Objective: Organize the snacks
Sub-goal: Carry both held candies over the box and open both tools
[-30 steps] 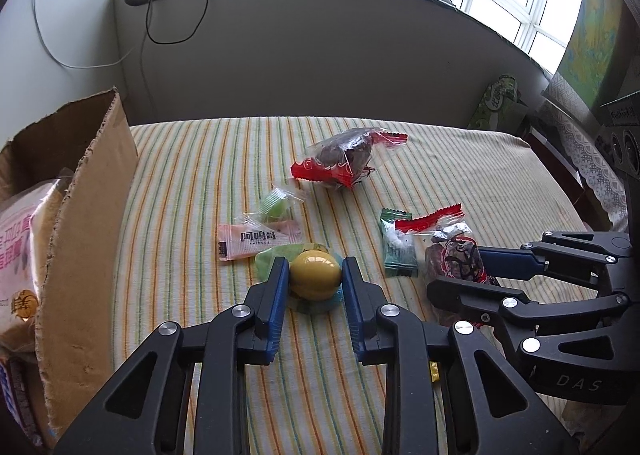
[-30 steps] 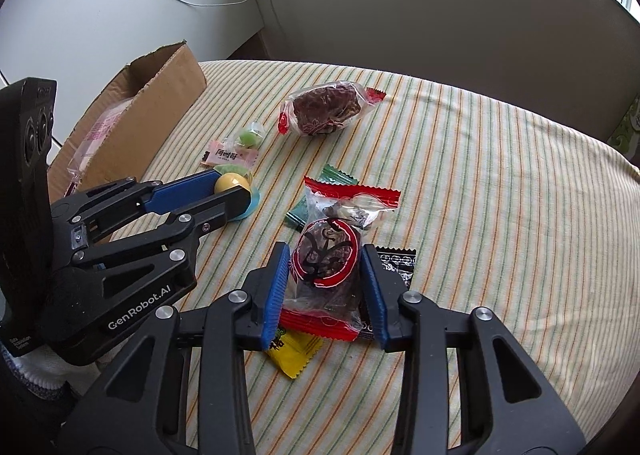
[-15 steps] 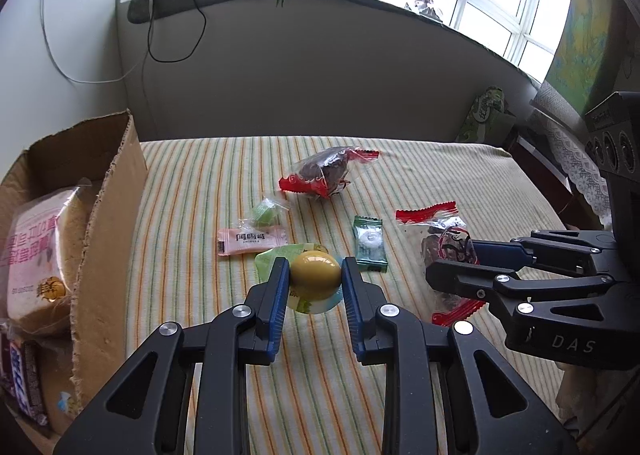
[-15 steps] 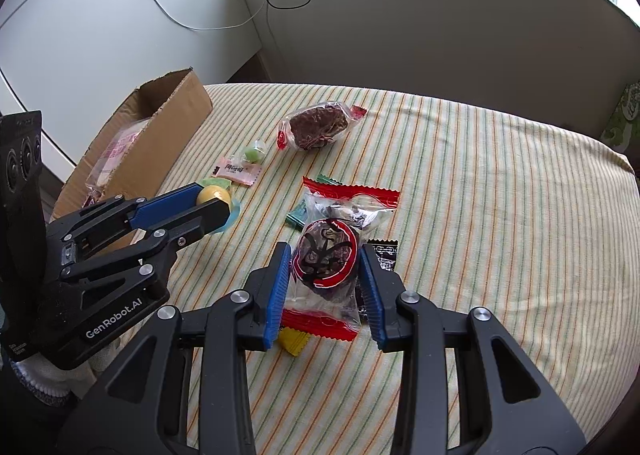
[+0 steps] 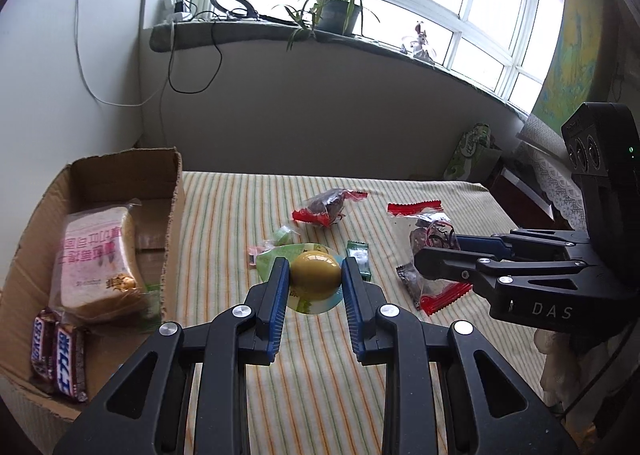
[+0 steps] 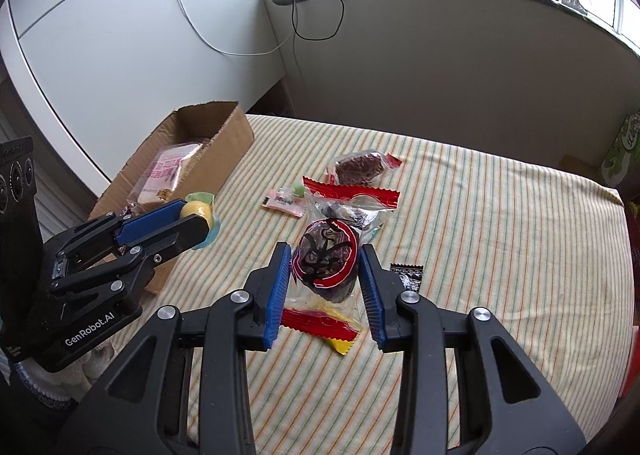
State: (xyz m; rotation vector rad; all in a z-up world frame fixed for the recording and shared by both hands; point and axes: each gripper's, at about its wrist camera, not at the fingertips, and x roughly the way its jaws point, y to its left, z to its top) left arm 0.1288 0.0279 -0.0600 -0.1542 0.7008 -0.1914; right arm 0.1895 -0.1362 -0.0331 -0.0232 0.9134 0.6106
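My left gripper [image 5: 314,281] clamps a yellow jelly cup [image 5: 315,275], my right gripper [image 6: 325,277] a red-edged packet [image 6: 326,255] — both above the striped cloth [image 6: 480,239], box [image 5: 120,179] at left, loose snacks beneath.

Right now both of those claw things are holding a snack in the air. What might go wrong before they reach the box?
The left gripper pinches a round yellow jelly cup only by its sides; it might squirt out. The right gripper squeezes a soft clear packet, which could sag or slip. The cardboard box already holds bread, so a drop could squash it.
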